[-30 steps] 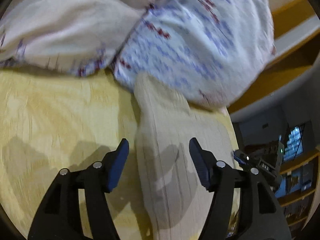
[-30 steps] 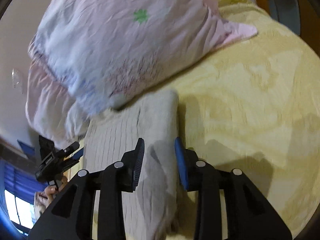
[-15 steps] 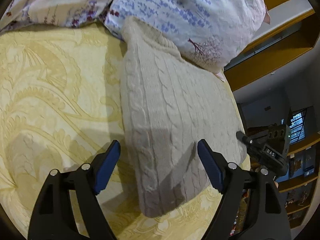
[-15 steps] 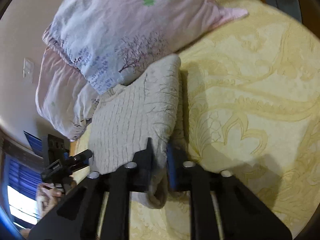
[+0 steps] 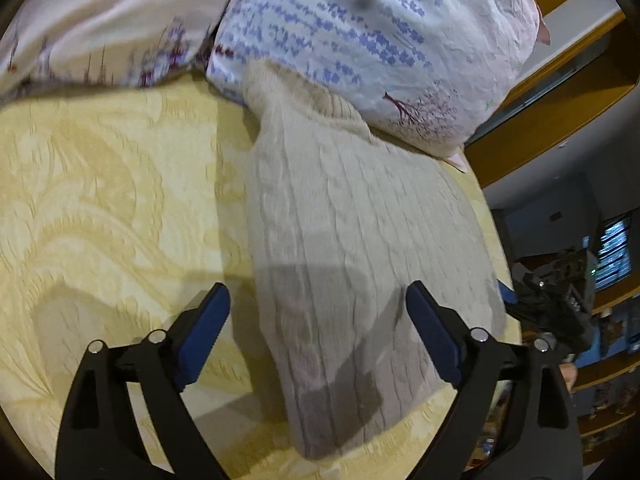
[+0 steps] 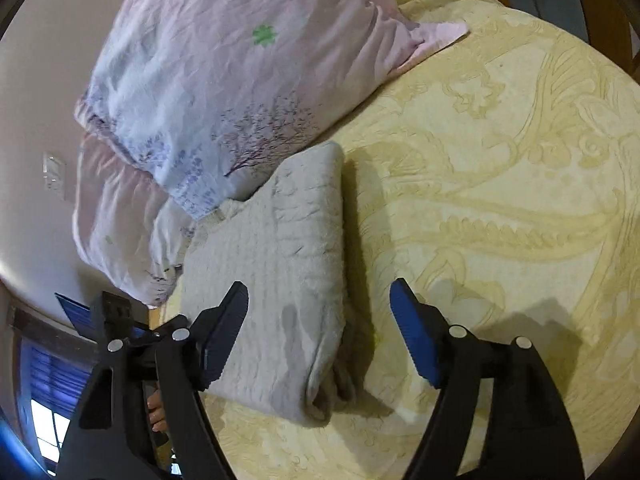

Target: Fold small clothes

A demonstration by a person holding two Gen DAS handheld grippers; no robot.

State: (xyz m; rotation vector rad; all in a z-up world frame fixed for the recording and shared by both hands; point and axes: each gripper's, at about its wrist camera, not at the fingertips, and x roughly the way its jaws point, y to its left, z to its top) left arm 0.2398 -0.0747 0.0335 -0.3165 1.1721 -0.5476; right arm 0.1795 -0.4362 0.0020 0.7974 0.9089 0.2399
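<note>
Sweater (image 6: 280, 280) edges lie between both just-opened grippers, ungripped.

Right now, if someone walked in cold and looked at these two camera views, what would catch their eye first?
The folded cream cable-knit sweater lying on the yellow patterned bedspread, its far end tucked against a floral pillow. Next, the blue-padded jaws: the left gripper and right gripper both stand open above the sweater, having just opened, neither pinching it.
</note>
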